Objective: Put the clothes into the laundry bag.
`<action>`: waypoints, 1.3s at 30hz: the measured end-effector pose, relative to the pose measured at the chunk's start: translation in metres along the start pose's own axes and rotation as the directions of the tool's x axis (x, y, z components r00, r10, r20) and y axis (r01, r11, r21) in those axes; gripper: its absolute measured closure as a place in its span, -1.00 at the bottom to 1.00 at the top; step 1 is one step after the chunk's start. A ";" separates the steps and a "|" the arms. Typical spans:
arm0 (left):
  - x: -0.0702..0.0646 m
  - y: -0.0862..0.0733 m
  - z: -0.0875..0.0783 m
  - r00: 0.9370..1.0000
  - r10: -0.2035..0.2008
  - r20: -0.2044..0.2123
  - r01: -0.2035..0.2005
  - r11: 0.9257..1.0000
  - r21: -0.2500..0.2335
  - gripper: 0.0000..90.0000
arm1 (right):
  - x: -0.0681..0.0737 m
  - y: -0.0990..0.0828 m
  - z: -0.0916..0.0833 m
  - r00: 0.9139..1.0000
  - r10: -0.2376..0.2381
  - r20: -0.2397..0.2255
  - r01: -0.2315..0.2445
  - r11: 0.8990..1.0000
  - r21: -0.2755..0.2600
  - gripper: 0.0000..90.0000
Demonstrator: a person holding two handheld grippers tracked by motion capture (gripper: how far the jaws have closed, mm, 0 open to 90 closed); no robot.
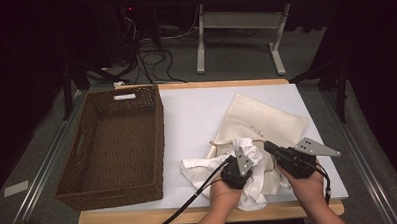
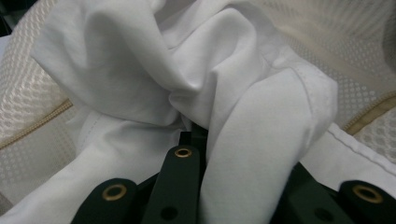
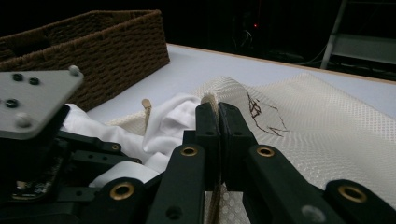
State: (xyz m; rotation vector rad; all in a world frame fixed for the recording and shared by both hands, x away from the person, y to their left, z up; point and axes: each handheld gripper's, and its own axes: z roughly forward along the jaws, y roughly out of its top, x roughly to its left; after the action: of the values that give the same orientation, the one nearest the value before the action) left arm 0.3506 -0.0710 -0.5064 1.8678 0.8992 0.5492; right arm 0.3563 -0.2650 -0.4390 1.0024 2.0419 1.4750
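A cream mesh bag (image 1: 259, 119) lies on the white table, its mouth toward me. A crumpled white cloth (image 1: 201, 165) spills from that mouth onto the table. My left gripper (image 1: 249, 152) is pushed into the bundle at the bag's opening. In its own view the left gripper (image 2: 198, 134) is shut on a fold of the white cloth (image 2: 140, 70), which drapes over one jaw, with mesh bag (image 2: 28, 140) around it. My right gripper (image 1: 267, 146) is just right of it. Up close, the right gripper (image 3: 218, 111) is shut on the raised rim of the mesh bag (image 3: 317, 130).
A large brown wicker basket (image 1: 158, 138) stands on the table's left side, seen also as the wicker basket (image 3: 107, 42) behind the cloth. Bare white tabletop (image 1: 196, 112) lies between basket and bag. Cables and a table frame (image 1: 200, 42) are on the floor beyond.
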 end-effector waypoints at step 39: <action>0.035 -0.003 -0.034 0.977 -0.208 0.048 0.210 0.977 -0.041 -0.15 | 0.003 0.000 -0.011 1.000 -0.021 -0.004 0.021 1.000 -0.021 0.96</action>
State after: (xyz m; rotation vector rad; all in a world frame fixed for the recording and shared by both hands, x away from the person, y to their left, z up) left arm 0.3477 -0.0237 -0.4945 1.7123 1.0312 0.3949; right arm 0.3471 -0.2697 -0.4351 0.9669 2.0296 1.4864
